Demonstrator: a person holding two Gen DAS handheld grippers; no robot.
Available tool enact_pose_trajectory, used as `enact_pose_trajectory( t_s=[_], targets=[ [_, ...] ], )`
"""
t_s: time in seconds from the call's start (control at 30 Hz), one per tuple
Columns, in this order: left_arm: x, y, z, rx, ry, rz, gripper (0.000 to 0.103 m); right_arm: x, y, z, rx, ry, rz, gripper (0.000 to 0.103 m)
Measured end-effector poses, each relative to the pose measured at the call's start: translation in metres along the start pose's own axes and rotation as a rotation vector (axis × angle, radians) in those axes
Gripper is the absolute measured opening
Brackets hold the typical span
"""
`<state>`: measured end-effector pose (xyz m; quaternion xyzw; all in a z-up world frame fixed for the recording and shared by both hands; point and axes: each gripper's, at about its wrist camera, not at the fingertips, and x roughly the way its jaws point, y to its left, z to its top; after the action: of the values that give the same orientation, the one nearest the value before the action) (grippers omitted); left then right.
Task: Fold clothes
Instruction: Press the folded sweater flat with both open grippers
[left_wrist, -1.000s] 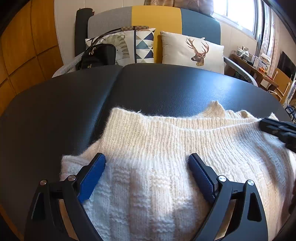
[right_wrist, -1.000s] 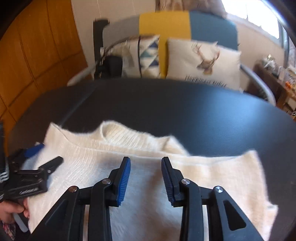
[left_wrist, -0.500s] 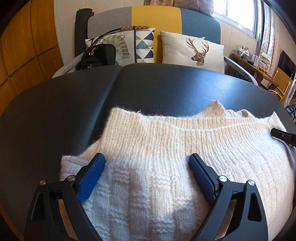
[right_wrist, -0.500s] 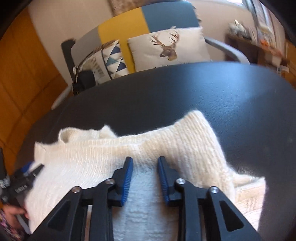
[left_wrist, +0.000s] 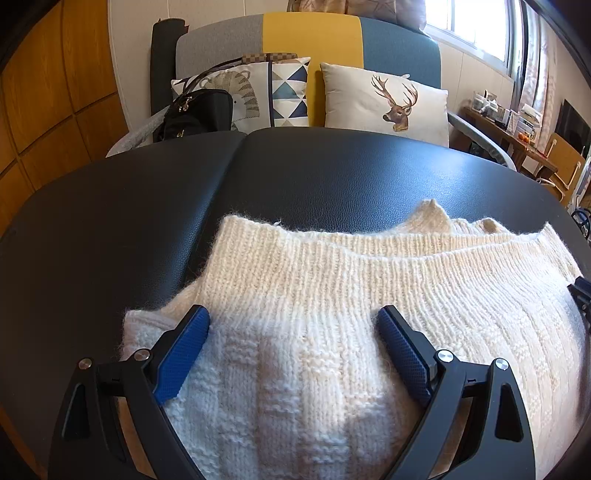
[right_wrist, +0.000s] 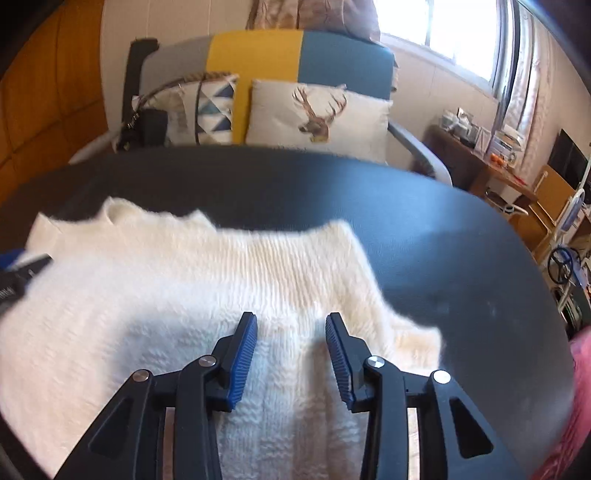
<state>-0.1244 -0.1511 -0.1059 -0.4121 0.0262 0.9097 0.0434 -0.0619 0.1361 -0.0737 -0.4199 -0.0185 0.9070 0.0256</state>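
Observation:
A cream knitted sweater (left_wrist: 332, 302) lies folded on the black padded table (left_wrist: 147, 221); it also shows in the right wrist view (right_wrist: 184, 288). My left gripper (left_wrist: 293, 321) hovers over the sweater's left part, jaws wide open and empty. My right gripper (right_wrist: 291, 328) is over the sweater's right part, jaws open with a gap and nothing between them. The right gripper's tip shows at the right edge of the left wrist view (left_wrist: 581, 291). The left gripper's tip shows at the left edge of the right wrist view (right_wrist: 22, 266).
A sofa stands behind the table with a deer cushion (left_wrist: 388, 99), a triangle-pattern cushion (left_wrist: 288, 92) and a black handbag (left_wrist: 195, 114). A cluttered side desk (right_wrist: 480, 151) is at the right. Bare black table (right_wrist: 443, 258) lies beyond and right of the sweater.
The right gripper swung across the sweater, pulled back toward its right side, and its jaws opened wider. The left gripper stayed still and open.

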Motion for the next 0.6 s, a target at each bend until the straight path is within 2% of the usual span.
enact_pose_trajectory(
  t_s=[0.13, 0.27, 0.4, 0.6],
  targets=[
    [0.0, 0.001, 0.001, -0.002, 0.008, 0.0, 0.094, 0.008, -0.006, -0.001, 0.104, -0.001, 0.002, 0.042],
    [-0.006, 0.006, 0.006, 0.006, 0.048, 0.005, 0.094, 0.016, -0.016, 0.0, 0.153, 0.003, 0.047, 0.047],
    [-0.016, 0.018, 0.001, 0.0, 0.036, 0.07, 0.094, 0.018, -0.018, -0.001, 0.161, -0.009, 0.059, 0.048],
    [-0.008, 0.032, -0.011, -0.071, 0.036, 0.035, 0.102, 0.019, -0.016, -0.003, 0.16, -0.021, 0.058, 0.048]
  ],
)
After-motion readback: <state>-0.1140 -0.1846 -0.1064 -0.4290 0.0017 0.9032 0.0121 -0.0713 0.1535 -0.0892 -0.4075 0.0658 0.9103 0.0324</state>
